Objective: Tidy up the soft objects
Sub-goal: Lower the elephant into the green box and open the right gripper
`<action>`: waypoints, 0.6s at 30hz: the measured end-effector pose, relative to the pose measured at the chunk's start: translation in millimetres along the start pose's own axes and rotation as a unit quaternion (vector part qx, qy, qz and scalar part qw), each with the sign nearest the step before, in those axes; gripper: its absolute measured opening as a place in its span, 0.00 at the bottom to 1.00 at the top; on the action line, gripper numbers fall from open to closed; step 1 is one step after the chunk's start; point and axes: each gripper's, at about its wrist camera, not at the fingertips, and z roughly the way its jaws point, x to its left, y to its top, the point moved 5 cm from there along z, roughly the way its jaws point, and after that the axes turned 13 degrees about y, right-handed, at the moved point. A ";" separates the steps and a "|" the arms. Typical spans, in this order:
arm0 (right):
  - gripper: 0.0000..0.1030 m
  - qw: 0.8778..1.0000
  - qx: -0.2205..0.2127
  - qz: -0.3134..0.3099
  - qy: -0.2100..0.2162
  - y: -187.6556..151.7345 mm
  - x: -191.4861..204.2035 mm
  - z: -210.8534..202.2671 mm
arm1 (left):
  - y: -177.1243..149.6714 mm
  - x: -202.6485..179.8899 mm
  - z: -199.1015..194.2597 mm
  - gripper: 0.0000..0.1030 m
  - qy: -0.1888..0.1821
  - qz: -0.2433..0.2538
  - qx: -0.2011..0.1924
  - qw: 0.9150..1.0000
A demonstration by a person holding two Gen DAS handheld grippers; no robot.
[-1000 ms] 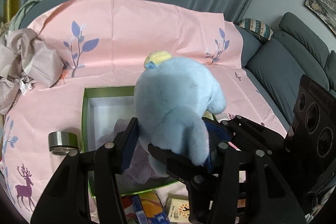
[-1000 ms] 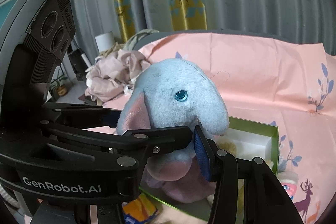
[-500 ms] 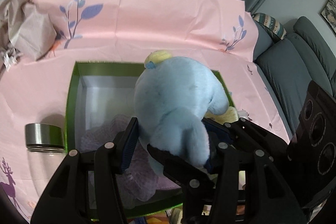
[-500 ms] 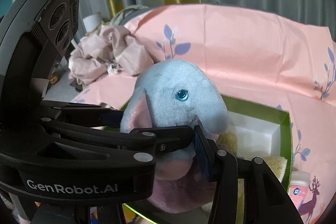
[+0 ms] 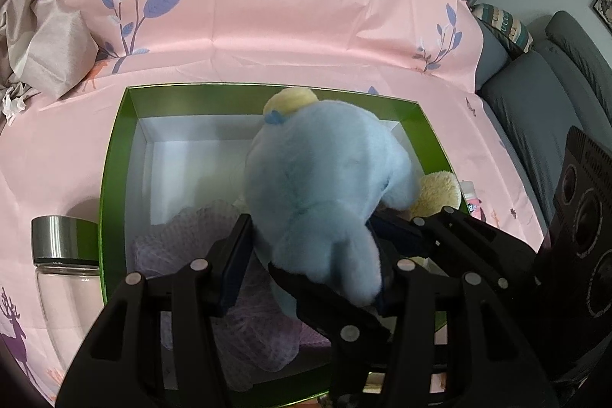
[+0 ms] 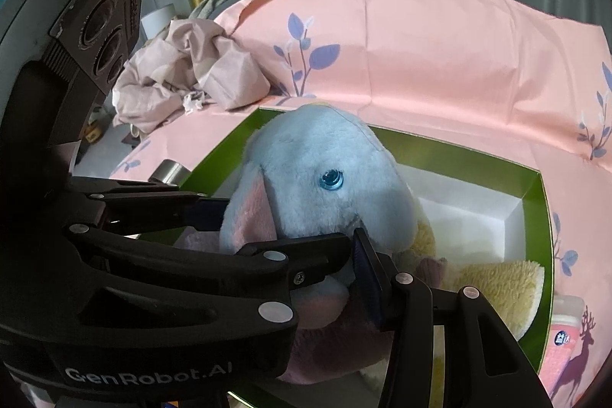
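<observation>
While both hand-held grippers [image 5: 306, 262] [image 6: 287, 243] clamp it, the plush elephant [image 5: 325, 186] hangs over the green box [image 5: 114, 155].

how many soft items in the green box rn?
3: blue plush elephant held in both claws, lilac knit cloth at one end, yellow plush at the other. More may be hidden underneath.

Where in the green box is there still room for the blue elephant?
The box has bare white floor at its far left corner, between the far wall and the purple cloth. The right side is crowded by the yellow plush. The elephant hangs over the middle.
</observation>
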 end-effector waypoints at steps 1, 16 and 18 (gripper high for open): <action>0.49 1.000 0.001 0.001 0.001 -0.4 -0.4 -0.1 | -0.4 -0.7 0.0 0.51 0.002 0.002 -0.001 1.000; 0.65 0.999 -0.029 -0.016 -0.026 -13.0 15.1 -48.0 | -12.4 5.3 -37.8 0.96 0.065 0.020 -0.040 0.997; 0.65 0.999 -0.038 -0.016 -0.030 -19.1 18.0 -61.5 | -15.9 5.9 -51.1 0.96 0.075 0.024 -0.052 0.996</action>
